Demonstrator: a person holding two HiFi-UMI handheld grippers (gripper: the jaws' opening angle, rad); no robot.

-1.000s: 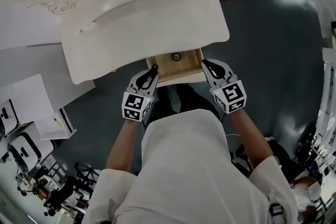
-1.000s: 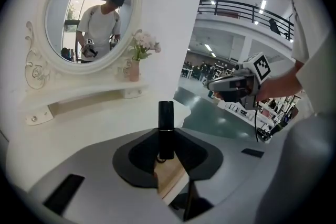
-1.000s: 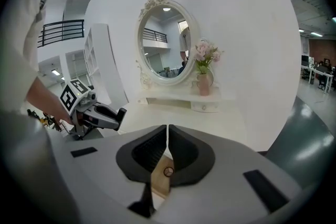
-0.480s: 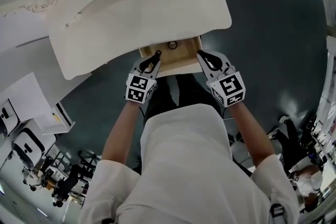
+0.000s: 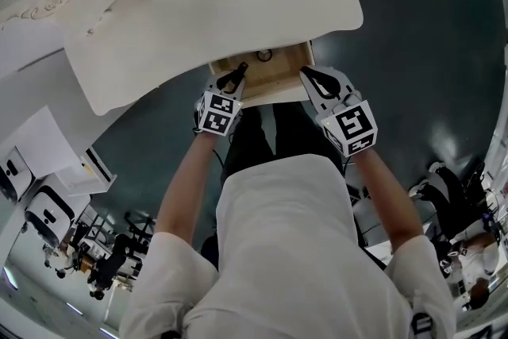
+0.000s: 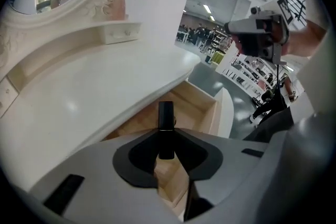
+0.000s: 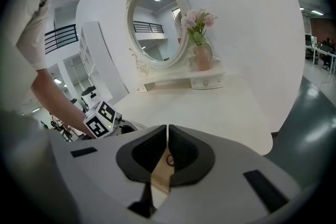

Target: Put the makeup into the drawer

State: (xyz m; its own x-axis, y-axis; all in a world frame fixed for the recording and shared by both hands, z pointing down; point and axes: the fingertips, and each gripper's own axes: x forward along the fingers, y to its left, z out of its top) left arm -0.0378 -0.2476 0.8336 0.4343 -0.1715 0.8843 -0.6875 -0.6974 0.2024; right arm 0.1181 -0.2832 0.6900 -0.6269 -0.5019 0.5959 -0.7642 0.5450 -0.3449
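Observation:
A black makeup tube (image 6: 166, 113) stands upright between the pads of my left gripper (image 6: 166, 135), which is shut on it. It hangs over the near left part of the open wooden drawer (image 6: 202, 107) under the white dressing table (image 6: 94, 97). In the head view the left gripper (image 5: 235, 78) is at the drawer's (image 5: 282, 74) left front and the right gripper (image 5: 311, 78) at its right front corner. My right gripper (image 7: 167, 129) is shut with nothing in it. A small dark ring-shaped thing (image 5: 264, 55) lies on the drawer's bottom.
An oval mirror (image 7: 157, 23), a vase of pink flowers (image 7: 199, 52) and a small shelf (image 7: 181, 81) stand at the back of the tabletop (image 7: 210, 110). The person's white shirt (image 5: 294, 250) fills the near side. Dark floor (image 5: 421, 52) lies to the right.
Both grippers have come down toward the drawer, the left one further and tipped more steeply, still holding the black tube. The head view has shifted, so the table sits higher in the picture.

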